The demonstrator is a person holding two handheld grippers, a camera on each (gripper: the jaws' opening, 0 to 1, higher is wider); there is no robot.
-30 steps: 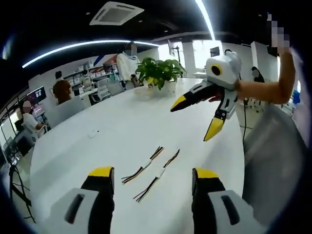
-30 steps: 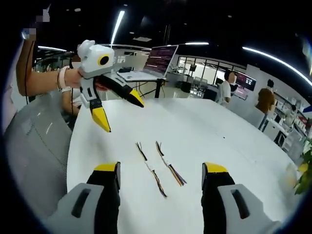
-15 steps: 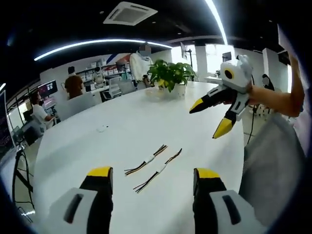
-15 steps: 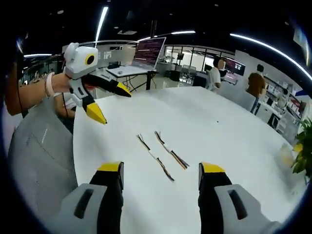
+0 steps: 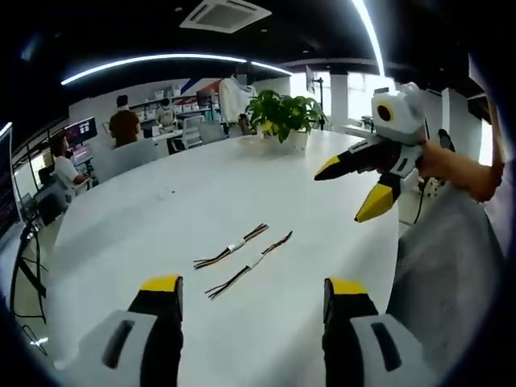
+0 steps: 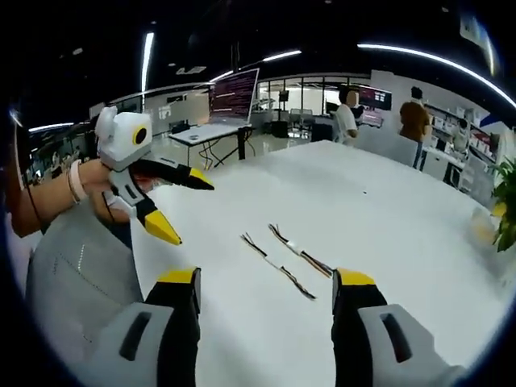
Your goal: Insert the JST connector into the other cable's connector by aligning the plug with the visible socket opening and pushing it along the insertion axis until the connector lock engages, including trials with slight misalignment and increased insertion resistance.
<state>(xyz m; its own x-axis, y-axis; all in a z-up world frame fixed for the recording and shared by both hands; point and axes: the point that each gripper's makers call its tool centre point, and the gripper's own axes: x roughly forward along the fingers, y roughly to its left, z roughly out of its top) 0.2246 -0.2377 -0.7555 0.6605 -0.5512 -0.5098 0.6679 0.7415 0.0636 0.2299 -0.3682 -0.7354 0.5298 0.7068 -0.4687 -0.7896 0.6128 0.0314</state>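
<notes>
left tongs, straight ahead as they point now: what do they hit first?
Probably the nearer cable lying on the white table, roughly centred ahead of the open left tongs. They look raised above the table, so depth is unclear; they might meet bare tabletop first.

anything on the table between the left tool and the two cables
No. In the left gripper view, only bare white table lies between the left tool and the two cables.

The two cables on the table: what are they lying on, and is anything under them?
Both cables lie side by side, flat on the bare white table, with neither gripper touching them. Both grippers are open. Whatever lies directly beneath the wires is covered by them.
</notes>
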